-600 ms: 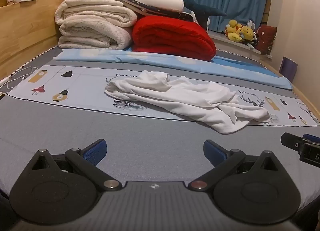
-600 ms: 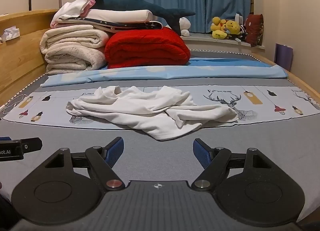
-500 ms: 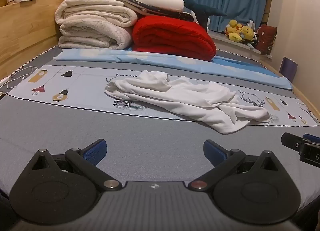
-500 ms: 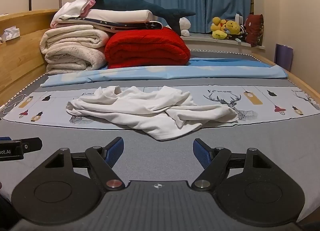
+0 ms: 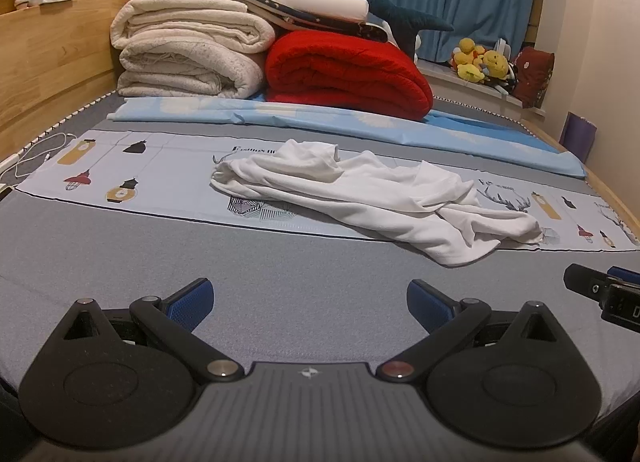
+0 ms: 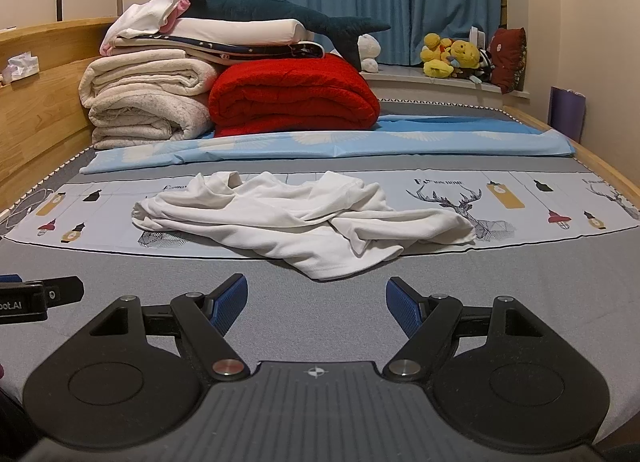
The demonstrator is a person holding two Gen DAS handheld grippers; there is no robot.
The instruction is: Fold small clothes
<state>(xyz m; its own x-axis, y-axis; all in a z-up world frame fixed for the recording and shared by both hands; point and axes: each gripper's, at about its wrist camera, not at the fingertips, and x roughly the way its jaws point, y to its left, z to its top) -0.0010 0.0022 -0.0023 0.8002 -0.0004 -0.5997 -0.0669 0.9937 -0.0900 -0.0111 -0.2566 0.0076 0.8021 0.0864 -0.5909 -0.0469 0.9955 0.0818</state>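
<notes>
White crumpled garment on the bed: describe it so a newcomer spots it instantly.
On the grey bed, find the pale printed strip with lanterns and a deer. The crumpled white cotton garment lies across its middle, loose and unfolded, unlike the folded red blanket and cream blankets stacked behind.

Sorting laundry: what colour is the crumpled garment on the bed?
White garment, clearest in the right wrist view.

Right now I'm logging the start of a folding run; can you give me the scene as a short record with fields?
garment: crumpled white cotton shirt, unfolded
lies on: printed pale-blue strip across the grey mattress
left gripper: open, empty, short of shirt
right gripper: open, empty, short of shirt
behind: folded red blanket, cream blankets
</notes>
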